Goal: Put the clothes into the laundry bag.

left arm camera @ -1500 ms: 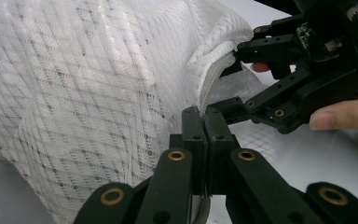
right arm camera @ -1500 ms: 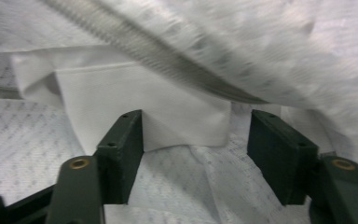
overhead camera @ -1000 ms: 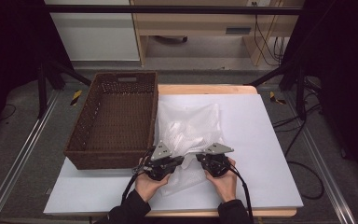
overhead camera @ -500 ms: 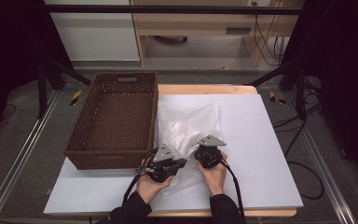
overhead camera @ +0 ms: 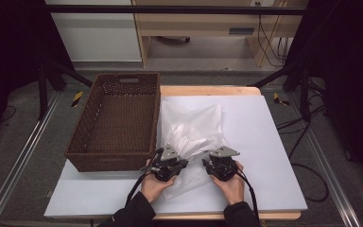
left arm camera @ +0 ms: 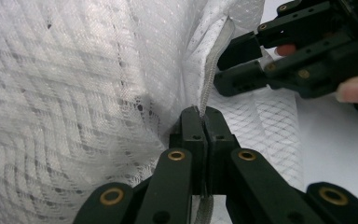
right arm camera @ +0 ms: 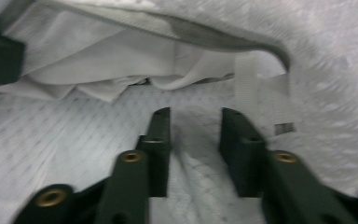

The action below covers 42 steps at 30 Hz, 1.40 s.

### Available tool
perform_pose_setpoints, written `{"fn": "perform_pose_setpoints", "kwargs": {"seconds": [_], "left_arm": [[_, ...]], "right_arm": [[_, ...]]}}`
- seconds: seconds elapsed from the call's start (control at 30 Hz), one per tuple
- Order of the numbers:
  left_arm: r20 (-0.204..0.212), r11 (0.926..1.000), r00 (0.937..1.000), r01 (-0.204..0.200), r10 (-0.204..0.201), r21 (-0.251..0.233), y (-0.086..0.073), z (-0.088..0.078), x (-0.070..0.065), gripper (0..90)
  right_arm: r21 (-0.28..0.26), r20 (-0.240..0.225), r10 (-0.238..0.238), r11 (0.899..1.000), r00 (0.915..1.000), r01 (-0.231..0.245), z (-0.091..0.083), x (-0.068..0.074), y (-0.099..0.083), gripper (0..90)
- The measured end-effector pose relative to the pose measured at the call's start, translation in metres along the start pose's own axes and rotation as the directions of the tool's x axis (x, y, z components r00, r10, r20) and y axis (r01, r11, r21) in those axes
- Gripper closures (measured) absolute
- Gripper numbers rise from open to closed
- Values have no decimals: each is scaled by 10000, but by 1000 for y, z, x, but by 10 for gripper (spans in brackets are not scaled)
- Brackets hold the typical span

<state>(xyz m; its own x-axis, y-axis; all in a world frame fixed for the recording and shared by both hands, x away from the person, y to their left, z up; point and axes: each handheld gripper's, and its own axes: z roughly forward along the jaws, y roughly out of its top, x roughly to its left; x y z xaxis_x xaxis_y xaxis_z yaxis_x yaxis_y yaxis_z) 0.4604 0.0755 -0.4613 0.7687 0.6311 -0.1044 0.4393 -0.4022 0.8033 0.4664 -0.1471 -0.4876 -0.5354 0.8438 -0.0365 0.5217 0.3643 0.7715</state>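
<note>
Jaws of the left gripper (left arm camera: 204,122) pinch the white mesh bag's (overhead camera: 194,130) zipper edge; the right gripper's (right arm camera: 193,122) have just been opening, standing apart over crumpled netting.

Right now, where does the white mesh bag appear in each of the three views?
High view: mesh bag at centre, right of the basket.
Left gripper view: left and middle.
Right gripper view: across the frame.
Shared landmark: the bag's grey zipper edge, pinched by the left gripper.
</note>
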Motion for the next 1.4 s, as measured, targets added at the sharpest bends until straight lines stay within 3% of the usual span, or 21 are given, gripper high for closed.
{"fn": "perform_pose_setpoints", "kwargs": {"seconds": [0.03, 0.07, 0.13, 0.23, 0.33, 0.43, 0.5, 0.57, 0.7, 0.77, 0.8, 0.83, 0.9, 0.97, 1.0, 1.1, 1.23, 1.4], "left_arm": [[-11, 10000, 10000, 3, -3, 8, 1, 0, 0, 888], [-47, 10000, 10000, 9, -9, -15, 1, 1, 1, 888], [-57, 10000, 10000, 75, -75, -31, 2, 2, 1, 888], [-128, 9999, 9999, 104, -104, -22, 2, 4, 2, 888], [-163, 9999, 9998, 147, -147, -24, 3, 6, 3, 888], [-160, 9998, 9997, 185, -185, -18, 5, 9, 2, 889], [-128, 9998, 9997, 191, -191, -44, 6, 11, 1, 888], [-102, 9998, 9998, 174, -174, -72, 6, 11, 0, 888], [-65, 9998, 9998, 176, -176, -60, 6, 11, 1, 888], [-19, 9999, 9999, 133, -134, -58, 5, 10, -1, 887], [4, 10000, 10000, 84, -84, -51, 4, 9, -2, 887], [18, 10000, 10000, 6, -6, -20, 4, 8, -3, 887], [115, 9999, 9998, -164, 164, -10, 4, 5, -5, 885], [213, 9996, 9993, -293, 292, 7, 4, 2, -8, 877], [224, 9994, 9991, -360, 359, 12, 4, 0, -8, 869], [406, 9985, 9977, -544, 542, 27, 5, -6, -13, 832], [525, 9964, 9950, -846, 847, -35, 1, -26, -18, 767], [216, 9984, 9981, -572, 572, -22, -15, -49, -12, 709]], "right_arm": [[145, -1, 9, 9999, 10000, -9, 0, 0, 2, 866], [337, 30, 119, 9994, 9999, -120, -2, 1, 3, 900], [523, 108, -18, 9986, 9999, 12, -8, 1, 2, 900], [206, -4, 48, 9998, 10000, -48, -30, -6, -7, 900], [-286, -169, 517, 9982, 9985, -522, -58, -22, -24, 900], [-111, 11, 1247, 9921, 9922, -1246, -77, -39, -45, 900], [117, 0, 1358, 9907, 9907, -1358, -77, -43, -50, 840], [-125, 149, 1219, 9925, 9924, -1218, -77, -40, -45, 731], [-996, -336, 238, 9947, 9992, -270, -78, -15, -21, 616], [-806, -263, -242, 9965, 9994, 221, -69, -6, -13, 587], [-617, -1, -342, 9975, 9994, 341, -63, -5, -11, 581], [-572, 282, -280, 9979, 9992, 295, -56, -8, -11, 585], [-222, 278, 108, 9997, 9996, -102, -45, -15, -15, 633], [234, 656, 79, 9997, 9978, -95, -40, -22, -21, 724], [471, 669, 248, 9985, 9975, -280, -40, -25, -24, 778], [506, 660, 457, 9975, 9968, -491, -44, -34, -30, 891], [782, 838, 612, 9946, 9946, -678, -59, -42, -38, 900], [523, 921, 1107, 9919, 9896, -1158, -81, -55, -53, 873]]}}
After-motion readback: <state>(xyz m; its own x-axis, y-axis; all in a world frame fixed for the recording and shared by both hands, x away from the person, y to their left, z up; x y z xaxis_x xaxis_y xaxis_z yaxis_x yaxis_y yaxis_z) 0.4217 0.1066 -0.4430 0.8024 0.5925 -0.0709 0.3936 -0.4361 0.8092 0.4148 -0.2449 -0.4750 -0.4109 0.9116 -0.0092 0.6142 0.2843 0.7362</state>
